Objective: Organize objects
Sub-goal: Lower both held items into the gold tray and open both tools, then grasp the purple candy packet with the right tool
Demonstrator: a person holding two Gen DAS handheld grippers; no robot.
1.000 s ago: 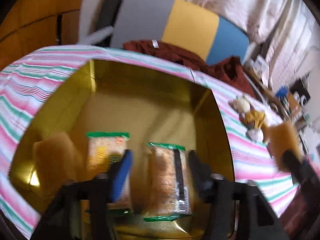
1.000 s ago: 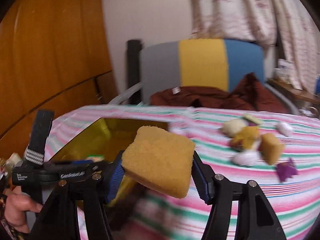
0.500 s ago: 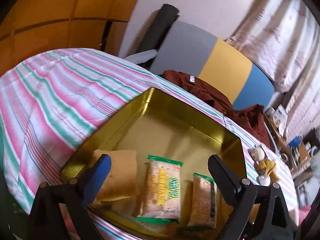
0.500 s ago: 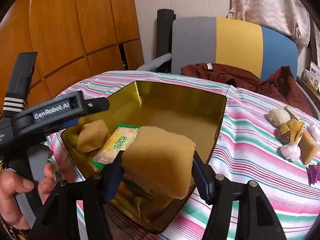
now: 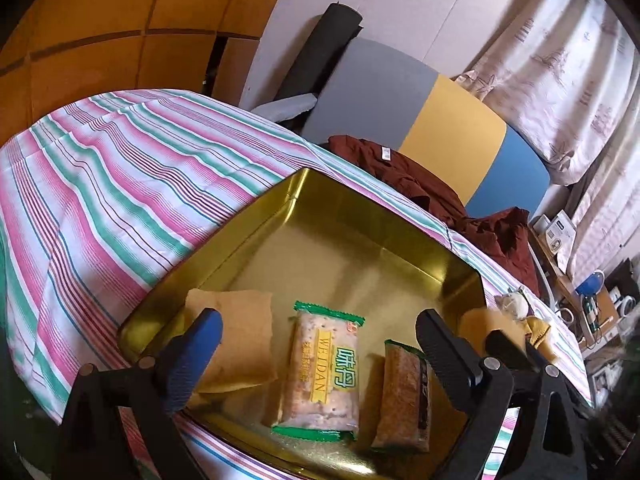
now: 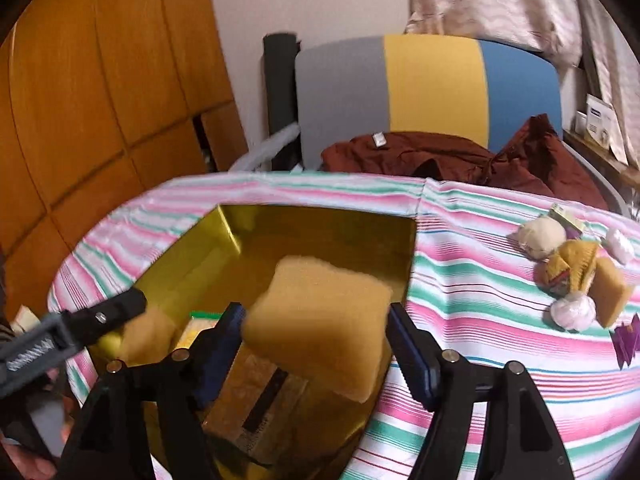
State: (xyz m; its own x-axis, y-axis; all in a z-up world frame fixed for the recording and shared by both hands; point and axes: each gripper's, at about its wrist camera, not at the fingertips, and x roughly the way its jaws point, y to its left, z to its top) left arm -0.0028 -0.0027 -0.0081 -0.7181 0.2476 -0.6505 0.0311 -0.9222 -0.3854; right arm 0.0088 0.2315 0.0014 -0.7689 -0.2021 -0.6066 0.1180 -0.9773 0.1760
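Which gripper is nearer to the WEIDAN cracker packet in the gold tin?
Left. The left gripper hovers open just above the WEIDAN cracker packet. The right gripper, with a sponge between its opening jaws, is farther right.

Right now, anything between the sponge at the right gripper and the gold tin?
Nothing visible blocks the drop. The sponge sits between the right gripper fingers, whose jaws have just been opening, directly over the gold tin. Below it lies a cracker packet, so it may land on that. The left gripper stands open at the tin's near edge.
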